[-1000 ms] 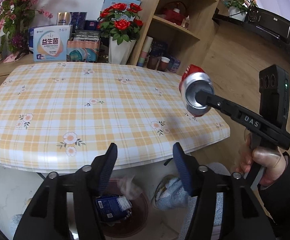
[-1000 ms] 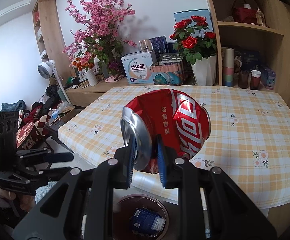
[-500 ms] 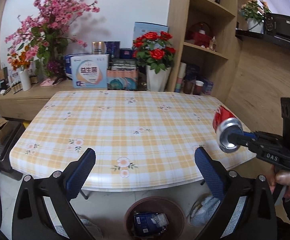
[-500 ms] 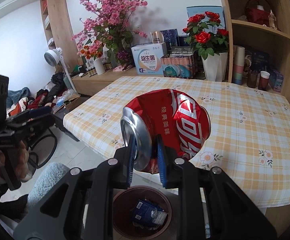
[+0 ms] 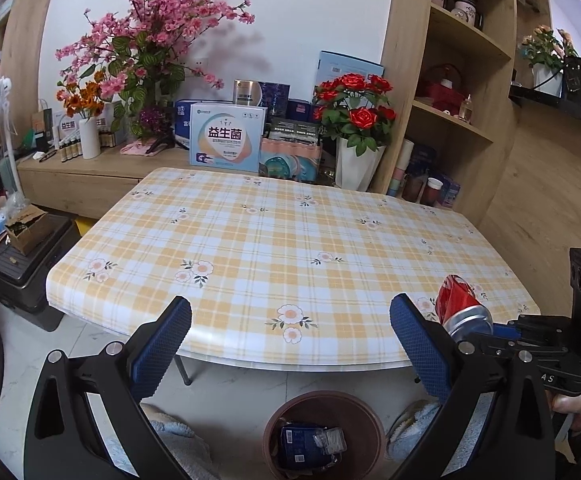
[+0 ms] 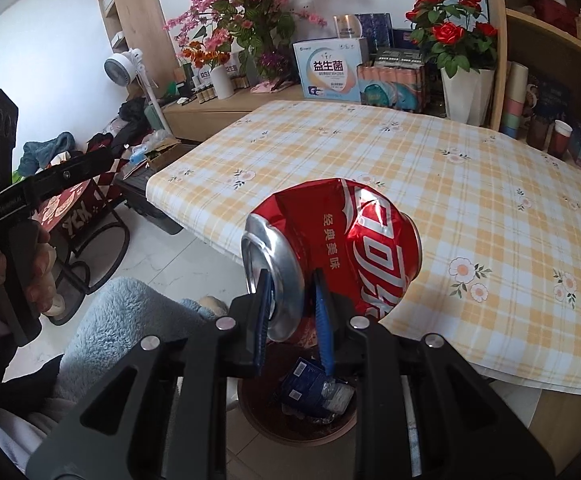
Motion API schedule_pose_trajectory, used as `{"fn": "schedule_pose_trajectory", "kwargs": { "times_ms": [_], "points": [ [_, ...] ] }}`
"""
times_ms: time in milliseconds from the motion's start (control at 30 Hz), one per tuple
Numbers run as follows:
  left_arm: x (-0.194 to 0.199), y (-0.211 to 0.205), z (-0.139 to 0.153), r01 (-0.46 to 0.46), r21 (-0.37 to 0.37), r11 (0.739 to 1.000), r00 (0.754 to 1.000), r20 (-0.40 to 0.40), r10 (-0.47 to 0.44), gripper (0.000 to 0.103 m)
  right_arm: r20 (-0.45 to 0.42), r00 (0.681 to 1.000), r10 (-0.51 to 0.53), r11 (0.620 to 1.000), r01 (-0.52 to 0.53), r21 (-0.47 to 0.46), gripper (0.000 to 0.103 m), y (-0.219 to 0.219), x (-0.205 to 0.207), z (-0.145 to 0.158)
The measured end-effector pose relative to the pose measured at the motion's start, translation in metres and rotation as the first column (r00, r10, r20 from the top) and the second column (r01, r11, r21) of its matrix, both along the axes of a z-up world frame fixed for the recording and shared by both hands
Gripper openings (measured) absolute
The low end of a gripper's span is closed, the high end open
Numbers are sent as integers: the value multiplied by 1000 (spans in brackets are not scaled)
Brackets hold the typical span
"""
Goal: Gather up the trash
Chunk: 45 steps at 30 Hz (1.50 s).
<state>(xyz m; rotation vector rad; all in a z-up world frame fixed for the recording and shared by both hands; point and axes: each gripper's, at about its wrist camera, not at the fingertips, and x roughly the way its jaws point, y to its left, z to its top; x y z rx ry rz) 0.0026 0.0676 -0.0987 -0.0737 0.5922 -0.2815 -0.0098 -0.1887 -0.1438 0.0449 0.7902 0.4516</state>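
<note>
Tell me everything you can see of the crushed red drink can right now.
The crushed red aluminium drink can has white lettering, a dented body and a silver top rim. It lies tilted on its side, top end toward the camera, pinched at that rim between the blue pads of the right gripper. It hangs in the air off the table's near edge, above the round brown trash bin, which already holds blue packaging. Only the pads touch it.

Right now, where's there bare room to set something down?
The checked tablecloth is bare from its near edge back to the probiotic box and rose vase. The sideboard behind is crowded, and the bin below holds wrappers.
</note>
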Motion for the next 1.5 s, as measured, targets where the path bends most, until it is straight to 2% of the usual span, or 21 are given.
{"fn": "schedule_pose_trajectory", "kwargs": {
  "times_ms": [467, 533, 567, 600, 633, 700, 767, 1100, 1233, 1367, 1500],
  "points": [
    [-3, 5, -3, -18, 3, 1000, 1000, -3, 18, 97, -12, 1000, 6, 1000, -6, -9, 25, 7, 0, -1],
    [-3, 4, -3, -16, 11, 1000, 1000, -1, 16, 97, 0, 1000, -21, 1000, 21, -12, 33, 2, 1, 1],
    [-3, 3, -2, -15, 15, 1000, 1000, 0, 15, 97, 4, 999, -32, 999, 32, -13, 40, -1, 2, 1],
    [-2, 2, -2, -17, 22, 1000, 1000, 1, 17, 97, 9, 999, -47, 999, 47, -16, 53, -4, 4, 3],
    [-2, 1, -1, -21, 28, 999, 1000, 3, 20, 97, 21, 997, -74, 997, 74, -20, 61, -8, 4, 5],
    [-2, 0, 1, -24, 33, 999, 1000, 9, 24, 97, 46, 993, -109, 994, 110, -19, 88, -16, 5, 8],
    [-1, -2, 2, -27, 37, 999, 1000, 9, 27, 97, 74, 986, -147, 989, 149, -21, 96, -24, 5, 13],
    [1, -17, 25, 0, 82, 997, 999, 46, -4, 97, 132, 955, -265, 961, 272, -43, 97, -49, 10, 39],
    [-2, -22, 41, -35, 112, 993, 996, 81, 26, 97, 165, 944, -284, 955, 293, -33, 97, -54, 9, 61],
    [-4, -25, 56, -23, 112, 993, 995, 97, 13, 97, 219, 933, -287, 955, 296, -11, 97, -58, 2, 87],
    [-12, -36, 79, -21, 170, 985, 985, 171, -8, 97, 265, 918, -295, 952, 306, -3, 97, -57, -6, 112]
  ]
}}
